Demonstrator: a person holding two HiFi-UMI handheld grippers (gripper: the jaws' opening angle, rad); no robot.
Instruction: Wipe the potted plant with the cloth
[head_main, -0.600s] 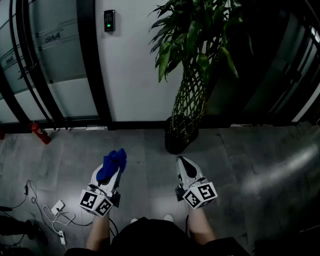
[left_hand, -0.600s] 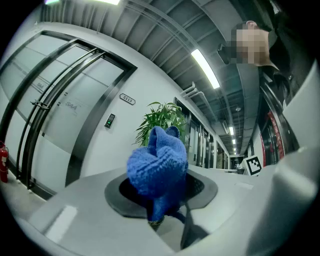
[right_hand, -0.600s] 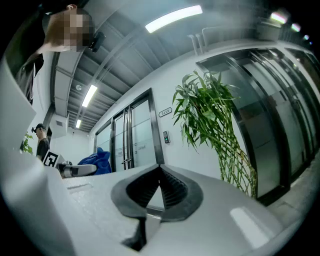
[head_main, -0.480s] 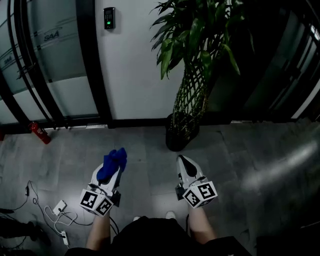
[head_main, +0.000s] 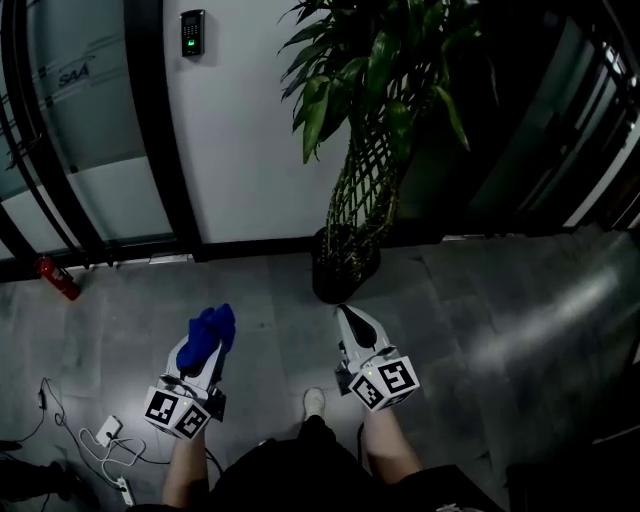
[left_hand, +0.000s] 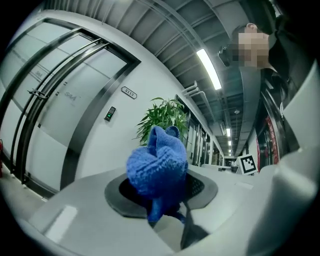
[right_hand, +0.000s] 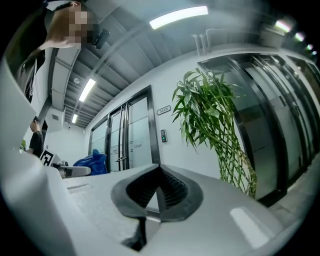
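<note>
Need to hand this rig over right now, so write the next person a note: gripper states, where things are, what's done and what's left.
Left gripper: shut on the blue cloth, which is bunched at its fingers.
Right gripper: shut, empty.
Potted plant: stands on the floor ahead by the white wall, with its pot just beyond the right gripper.
Done: the cloth is in hand. It is clear of the plant, and no wiping shows.
Left: raise the cloth to the leaves and wipe them.
</note>
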